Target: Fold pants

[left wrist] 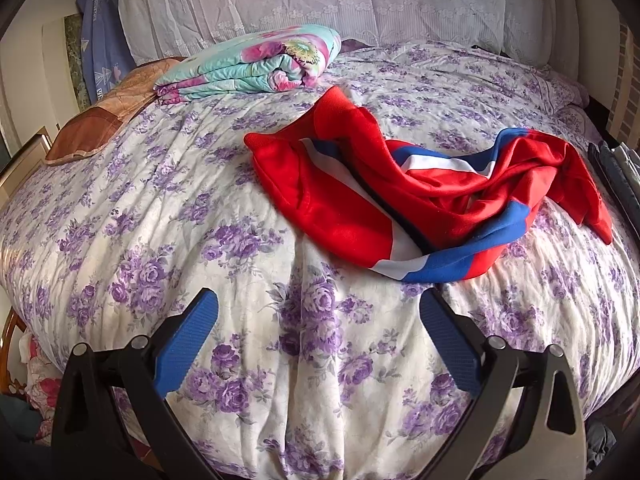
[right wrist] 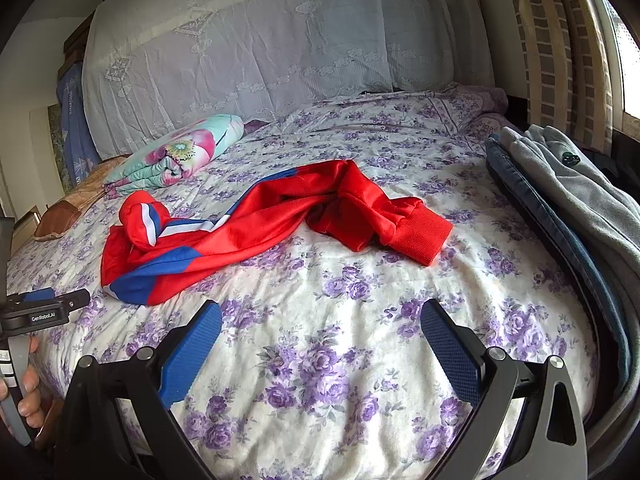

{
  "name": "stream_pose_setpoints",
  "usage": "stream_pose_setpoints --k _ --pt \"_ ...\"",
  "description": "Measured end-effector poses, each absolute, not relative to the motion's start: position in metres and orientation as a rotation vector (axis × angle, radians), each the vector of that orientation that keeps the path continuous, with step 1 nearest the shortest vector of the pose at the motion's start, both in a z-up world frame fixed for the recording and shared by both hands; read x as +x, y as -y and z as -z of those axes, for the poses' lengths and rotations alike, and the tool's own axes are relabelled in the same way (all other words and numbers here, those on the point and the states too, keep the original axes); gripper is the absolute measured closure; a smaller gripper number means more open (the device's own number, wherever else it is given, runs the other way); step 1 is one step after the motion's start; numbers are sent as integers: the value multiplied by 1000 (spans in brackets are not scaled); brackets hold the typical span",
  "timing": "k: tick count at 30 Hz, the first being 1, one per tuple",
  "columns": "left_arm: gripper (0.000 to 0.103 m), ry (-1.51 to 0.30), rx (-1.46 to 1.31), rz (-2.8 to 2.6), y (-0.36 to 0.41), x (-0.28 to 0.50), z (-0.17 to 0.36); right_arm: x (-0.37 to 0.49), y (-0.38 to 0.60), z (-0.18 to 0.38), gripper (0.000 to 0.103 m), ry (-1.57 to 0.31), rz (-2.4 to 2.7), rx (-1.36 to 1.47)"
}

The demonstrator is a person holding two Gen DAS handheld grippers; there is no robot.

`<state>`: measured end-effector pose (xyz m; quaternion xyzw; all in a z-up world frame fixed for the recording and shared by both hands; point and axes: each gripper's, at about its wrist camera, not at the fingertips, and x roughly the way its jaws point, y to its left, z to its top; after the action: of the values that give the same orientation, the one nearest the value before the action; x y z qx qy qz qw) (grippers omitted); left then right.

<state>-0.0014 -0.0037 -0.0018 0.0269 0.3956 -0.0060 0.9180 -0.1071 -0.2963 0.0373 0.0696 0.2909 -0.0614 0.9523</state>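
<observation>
Red pants with blue and white side stripes lie crumpled on the purple-flowered bedspread. In the right wrist view the pants stretch from a bunched end at the left to a ribbed red cuff at the right. My left gripper is open and empty, hovering over the bed just short of the pants' near edge. My right gripper is open and empty above bare bedspread, in front of the pants. The left gripper's body shows at the left edge of the right wrist view.
A folded floral quilt and a brown pillow lie at the back left. A stack of folded jeans and grey clothes lies along the bed's right side. A lace-covered headboard stands behind. A curtain hangs at right.
</observation>
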Motion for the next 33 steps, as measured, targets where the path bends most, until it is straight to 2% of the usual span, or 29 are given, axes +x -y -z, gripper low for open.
stream_pose_setpoints --k 20,33 --pt "4 -847 28 0 -3 6 15 -105 296 -28 3 -608 108 145" --pt "4 -915 -326 141 -57 99 17 -100 302 -19 3 -626 104 160"
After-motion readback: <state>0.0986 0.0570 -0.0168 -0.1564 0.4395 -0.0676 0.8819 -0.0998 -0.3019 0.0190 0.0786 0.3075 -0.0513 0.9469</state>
